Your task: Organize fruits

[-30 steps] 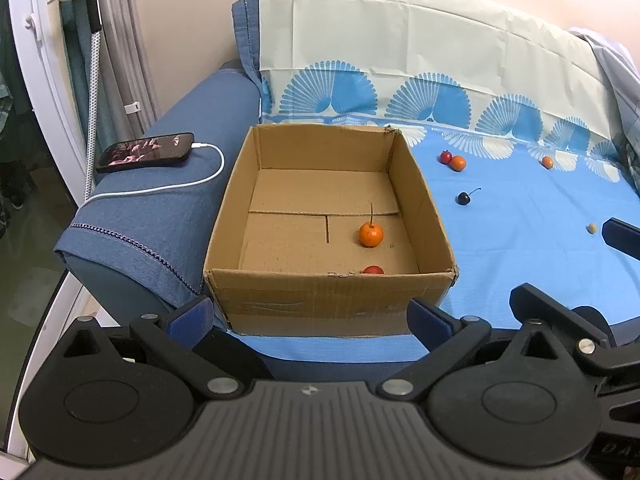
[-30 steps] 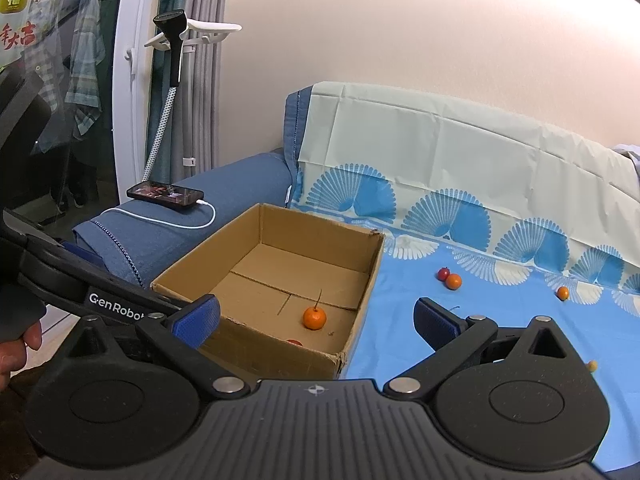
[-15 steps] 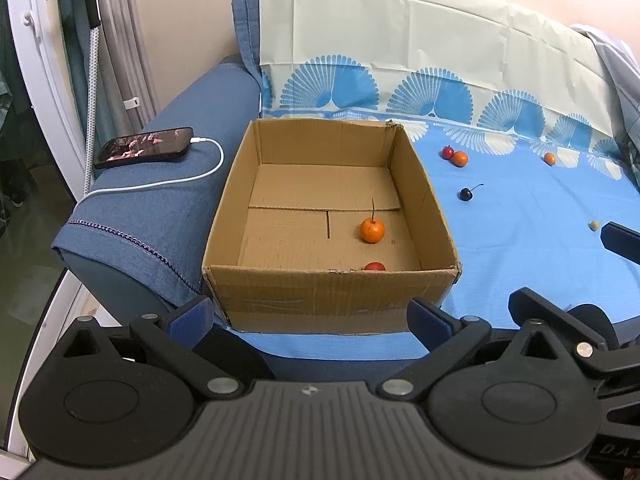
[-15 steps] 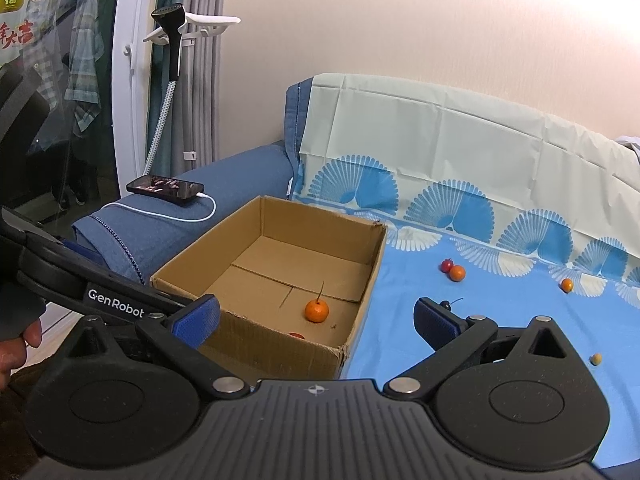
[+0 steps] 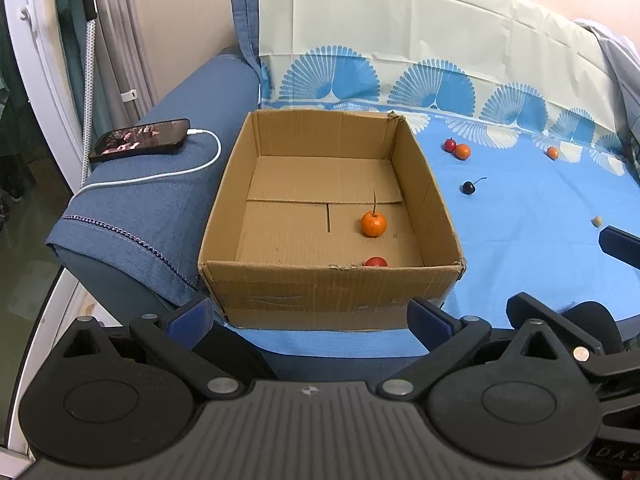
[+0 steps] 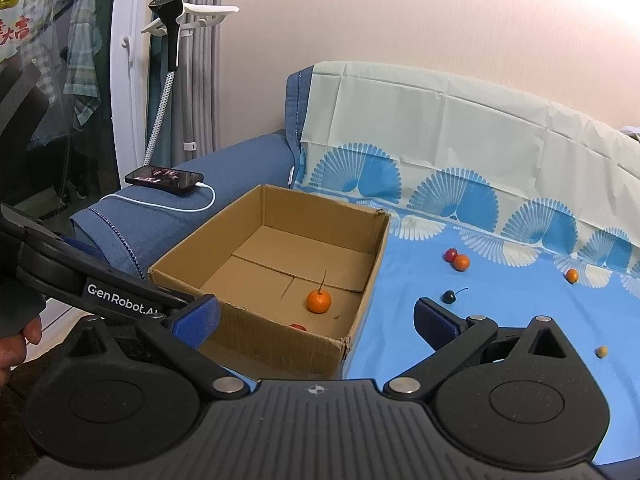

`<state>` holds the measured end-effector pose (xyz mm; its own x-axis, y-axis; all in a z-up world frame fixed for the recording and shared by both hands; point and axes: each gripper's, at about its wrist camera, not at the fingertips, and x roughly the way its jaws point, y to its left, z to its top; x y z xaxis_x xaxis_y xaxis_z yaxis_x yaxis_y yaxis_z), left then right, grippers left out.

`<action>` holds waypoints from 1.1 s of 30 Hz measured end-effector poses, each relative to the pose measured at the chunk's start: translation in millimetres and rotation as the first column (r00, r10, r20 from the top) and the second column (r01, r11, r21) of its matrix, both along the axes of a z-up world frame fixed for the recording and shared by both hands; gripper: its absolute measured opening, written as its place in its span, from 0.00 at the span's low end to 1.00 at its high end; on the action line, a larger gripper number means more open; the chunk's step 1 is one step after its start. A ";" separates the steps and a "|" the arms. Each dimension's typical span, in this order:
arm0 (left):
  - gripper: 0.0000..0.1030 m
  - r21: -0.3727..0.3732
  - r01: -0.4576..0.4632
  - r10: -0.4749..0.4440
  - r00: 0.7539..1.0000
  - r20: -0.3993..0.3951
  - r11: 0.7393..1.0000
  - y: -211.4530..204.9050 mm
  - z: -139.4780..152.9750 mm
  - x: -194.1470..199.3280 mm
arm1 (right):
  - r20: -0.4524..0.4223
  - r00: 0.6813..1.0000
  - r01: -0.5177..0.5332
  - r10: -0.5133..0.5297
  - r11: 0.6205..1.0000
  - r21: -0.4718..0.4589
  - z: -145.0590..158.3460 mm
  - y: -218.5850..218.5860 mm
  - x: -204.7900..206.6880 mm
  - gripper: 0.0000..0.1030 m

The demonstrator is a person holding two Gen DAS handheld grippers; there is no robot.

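Both claws, left (image 5: 310, 316) and right (image 6: 316, 316), stood open and empty short of the cardboard box (image 5: 332, 296), which held an orange fruit (image 5: 373, 224) and a red one (image 5: 376, 262), while five lay loose on the blue sheet (image 5: 520, 232), presumably awaiting collection.

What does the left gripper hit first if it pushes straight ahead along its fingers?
Most likely the near wall of the cardboard box, which fills the gap ahead of the open left gripper. The orange fruit sits behind that wall. Height relative to the rim is uncertain.

"GenRobot.AI" | white print on left hand-held gripper (image 6: 192, 316) | "福", "大吉" | window poster (image 6: 12, 8)
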<state>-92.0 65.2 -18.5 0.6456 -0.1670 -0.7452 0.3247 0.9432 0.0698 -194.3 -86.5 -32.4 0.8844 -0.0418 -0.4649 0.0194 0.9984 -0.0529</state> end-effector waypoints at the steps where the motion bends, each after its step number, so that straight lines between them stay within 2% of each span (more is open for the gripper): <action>1: 1.00 0.002 0.000 0.000 1.000 -0.002 1.000 -0.4 -0.3 0.9 | -0.003 1.000 0.000 0.000 1.000 0.001 -0.8 -0.3 0.8 0.99; 12: 1.00 0.025 0.004 -0.003 1.000 -0.029 1.000 -9.7 -5.8 13.2 | -0.030 0.999 0.013 -0.012 1.000 0.027 -9.1 -8.3 12.6 0.99; 19: 1.00 0.039 0.040 -0.039 0.998 -0.039 0.998 -33.0 -3.3 28.5 | -0.030 0.997 0.077 -0.075 0.996 0.054 -13.1 -32.3 21.0 0.99; 26: 1.00 0.027 0.098 -0.095 0.992 -0.082 0.995 -80.2 -0.7 51.2 | -0.027 0.979 0.204 -0.203 0.976 0.079 -17.3 -85.1 26.9 0.99; 33: 1.00 0.033 0.167 -0.162 0.981 -0.102 0.985 -150.4 -6.0 76.7 | -0.053 0.930 0.368 -0.364 0.922 0.120 -35.3 -156.3 29.2 0.99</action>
<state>-15.3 -85.1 -24.5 0.5350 -0.2326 -0.8122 0.4824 0.8733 0.0677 -165.0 -242.8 -67.7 0.8046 -0.2994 -0.5128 0.3849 0.9206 0.0666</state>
